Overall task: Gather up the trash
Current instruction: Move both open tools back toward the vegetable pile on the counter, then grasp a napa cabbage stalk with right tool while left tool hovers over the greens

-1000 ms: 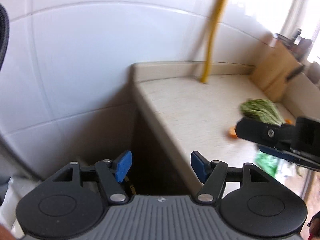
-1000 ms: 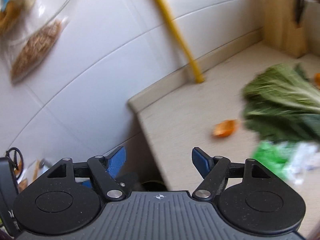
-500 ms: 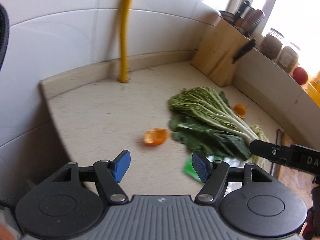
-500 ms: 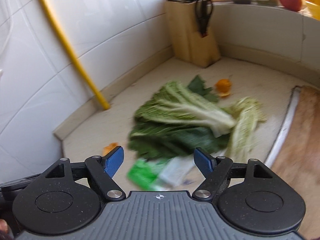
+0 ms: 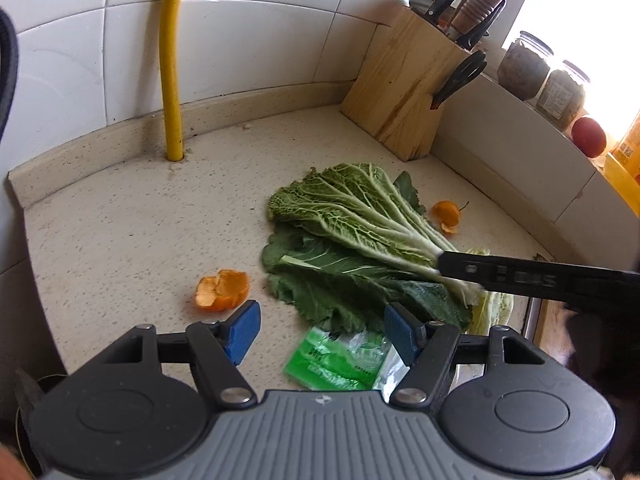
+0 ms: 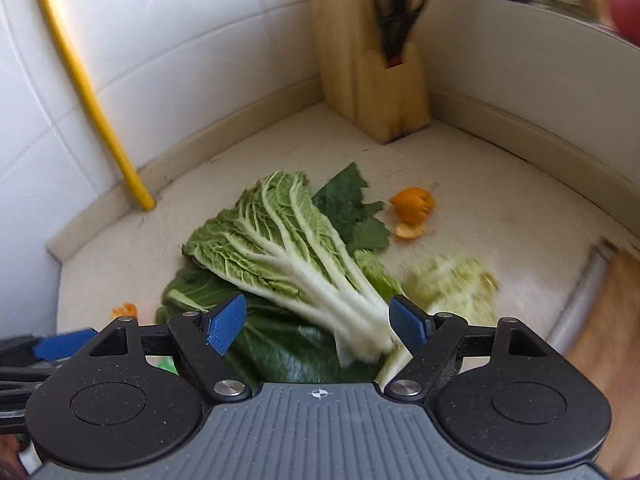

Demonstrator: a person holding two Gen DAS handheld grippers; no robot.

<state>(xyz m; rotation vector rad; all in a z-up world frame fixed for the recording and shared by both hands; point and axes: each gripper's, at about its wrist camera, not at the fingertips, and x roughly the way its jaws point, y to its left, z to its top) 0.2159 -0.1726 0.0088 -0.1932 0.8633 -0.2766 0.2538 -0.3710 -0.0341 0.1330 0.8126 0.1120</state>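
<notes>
left tongs (image 5: 318,330): wide, empty, over green packet (image 5: 340,360)
right tongs (image 6: 318,326): wide, above cabbage leaf (image 6: 280,248) stems, contact unclear
blur: pale leaf (image 6: 456,284)

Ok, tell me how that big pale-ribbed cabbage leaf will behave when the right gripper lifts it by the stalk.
The pale-ribbed cabbage leaf probably droops: its thin crinkled blade fans wide beyond the thick white stalk. The stalk looks firm enough to pinch. It likely lifts light, perhaps dragging the dark green leaf beneath it.

Glossy white wall tiles (image 5: 248,40), speckled matt stone counter (image 5: 120,232), wooden knife block (image 5: 404,92), shiny plastic packet (image 5: 340,360)
</notes>
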